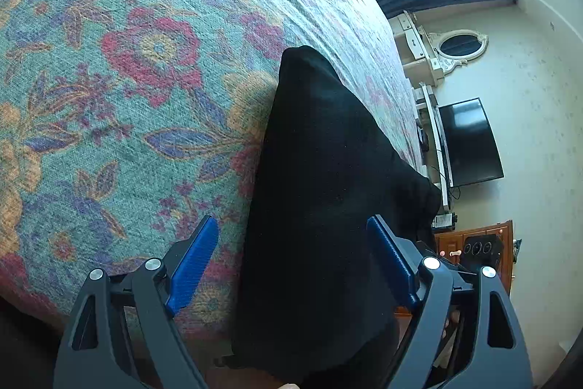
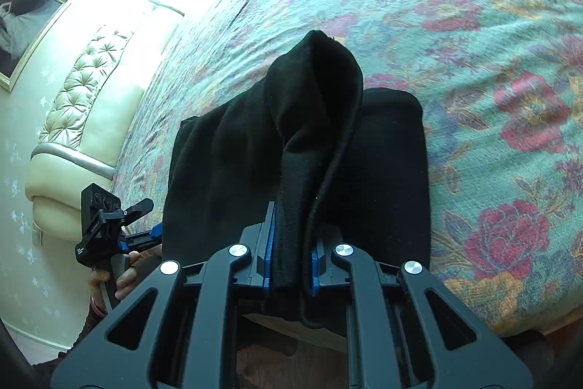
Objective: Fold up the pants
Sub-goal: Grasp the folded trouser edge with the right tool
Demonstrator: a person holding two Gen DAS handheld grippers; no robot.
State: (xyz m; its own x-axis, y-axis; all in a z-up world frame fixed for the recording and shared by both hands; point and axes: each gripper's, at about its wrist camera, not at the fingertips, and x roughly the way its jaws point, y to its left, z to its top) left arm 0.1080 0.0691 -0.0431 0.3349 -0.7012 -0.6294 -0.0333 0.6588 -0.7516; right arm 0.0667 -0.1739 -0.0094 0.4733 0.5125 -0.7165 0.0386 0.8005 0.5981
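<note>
Gripping a raised fold of the pants [image 2: 291, 170], the right tool [image 2: 290, 265] is clamped. The left tool [image 1: 295, 261] gapes empty beside them. Folding looks partly done on the bed [image 2: 473, 61].

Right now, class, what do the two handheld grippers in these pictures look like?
Both are alike. The left gripper and the right gripper each have matt black plastic linkage arms with triangular cut-outs, round silver pivot pins and ribbed blue pads on the fingers. In the right wrist view the left gripper shows a boxy black camera block with round lenses on top. No cables show.
</note>
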